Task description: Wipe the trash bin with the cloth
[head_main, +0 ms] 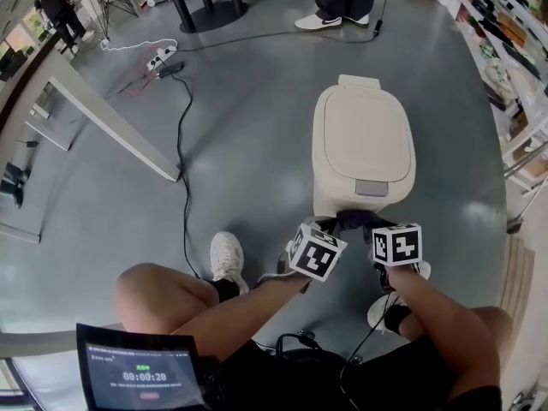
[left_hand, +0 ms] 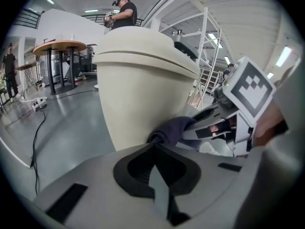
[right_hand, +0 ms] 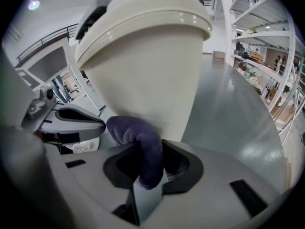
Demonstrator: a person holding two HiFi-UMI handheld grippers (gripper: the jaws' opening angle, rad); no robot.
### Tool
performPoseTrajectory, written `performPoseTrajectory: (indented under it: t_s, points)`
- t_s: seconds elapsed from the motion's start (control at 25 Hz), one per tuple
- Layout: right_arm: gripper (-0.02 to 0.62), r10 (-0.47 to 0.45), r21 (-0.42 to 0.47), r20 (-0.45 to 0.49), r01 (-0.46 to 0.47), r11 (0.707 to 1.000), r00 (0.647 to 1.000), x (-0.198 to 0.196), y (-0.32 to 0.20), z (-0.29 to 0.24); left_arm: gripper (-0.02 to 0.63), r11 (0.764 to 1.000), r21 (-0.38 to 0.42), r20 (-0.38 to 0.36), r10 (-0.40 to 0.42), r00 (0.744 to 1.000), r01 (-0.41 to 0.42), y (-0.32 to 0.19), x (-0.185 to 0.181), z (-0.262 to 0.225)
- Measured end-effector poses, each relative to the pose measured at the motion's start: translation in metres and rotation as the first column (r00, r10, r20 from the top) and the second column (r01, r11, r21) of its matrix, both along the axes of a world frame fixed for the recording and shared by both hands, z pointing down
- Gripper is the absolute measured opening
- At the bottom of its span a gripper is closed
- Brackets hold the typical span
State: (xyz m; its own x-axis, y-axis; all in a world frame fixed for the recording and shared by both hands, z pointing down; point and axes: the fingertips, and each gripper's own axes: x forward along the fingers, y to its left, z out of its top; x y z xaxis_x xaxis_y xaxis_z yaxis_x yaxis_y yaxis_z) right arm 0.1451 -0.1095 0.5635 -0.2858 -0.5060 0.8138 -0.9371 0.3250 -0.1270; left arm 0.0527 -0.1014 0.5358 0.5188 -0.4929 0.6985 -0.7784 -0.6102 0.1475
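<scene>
A cream trash bin [head_main: 364,148] with a closed lid stands on the grey floor in front of me. Both grippers are low against its near wall. A dark purple cloth [head_main: 354,221] is bunched between them and pressed to the bin [left_hand: 143,80]. My left gripper [left_hand: 155,144] is shut on one end of the cloth [left_hand: 170,130]. My right gripper [right_hand: 147,162] is shut on the other end, and the cloth [right_hand: 143,142] loops out of its jaws onto the bin wall [right_hand: 147,66]. In the head view the left gripper [head_main: 315,251] and the right gripper [head_main: 397,244] sit side by side.
A black cable [head_main: 182,144] runs over the floor left of the bin to a power strip [head_main: 163,58]. A table [head_main: 103,114] stands at the left and shelves [head_main: 514,67] at the right. A person's shoes [head_main: 330,21] are beyond the bin. My own feet [head_main: 227,259] flank the grippers.
</scene>
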Motion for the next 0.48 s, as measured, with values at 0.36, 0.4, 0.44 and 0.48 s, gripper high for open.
performPoseTrajectory:
  t_s: [0.36,0.4,0.44,0.48]
  points:
    - [0.092,0.069,-0.034,0.042,-0.068,0.997,0.997,0.012,0.000,-0.006,-0.003,0.995,0.011,0.011,0.094,0.995,-0.095,0.011,0.032,-0.009]
    - [0.092,0.073,-0.036,0.040,-0.072,0.997,0.997,0.015,-0.001,-0.007,-0.003,0.994,0.015,0.016,0.109,0.994,-0.109,0.012,0.036,-0.010]
    - [0.092,0.077,-0.039,0.035,-0.076,0.996,0.996,0.018,-0.001,-0.007,-0.003,0.992,0.017,0.020,0.122,0.992,-0.122,0.013,0.040,-0.010]
    - [0.092,0.082,-0.044,0.027,-0.081,0.996,0.996,0.022,-0.001,-0.007,-0.003,0.991,0.019,0.025,0.131,0.991,-0.131,0.013,0.043,-0.011]
